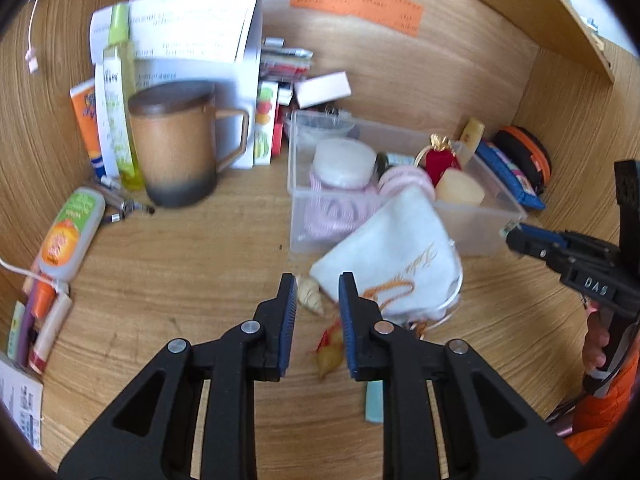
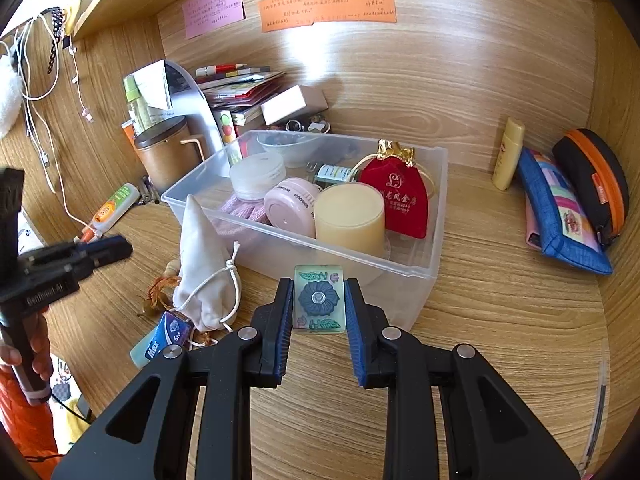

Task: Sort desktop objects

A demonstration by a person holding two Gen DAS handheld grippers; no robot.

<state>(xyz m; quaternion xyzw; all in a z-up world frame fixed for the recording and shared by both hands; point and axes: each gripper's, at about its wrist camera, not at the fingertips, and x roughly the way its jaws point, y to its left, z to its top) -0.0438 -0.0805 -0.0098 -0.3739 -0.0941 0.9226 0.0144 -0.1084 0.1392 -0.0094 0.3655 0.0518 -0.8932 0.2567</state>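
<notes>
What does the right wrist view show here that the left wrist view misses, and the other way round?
Only the right wrist view shows the right gripper shut on a green mahjong tile, and charging cables hanging at the left. Only the left wrist view shows the left gripper with nothing between its pads, above a small seashell. Both show the clear plastic bin, the white drawstring pouch leaning against it, the brown mug and the coloured notes on the back wall.
</notes>
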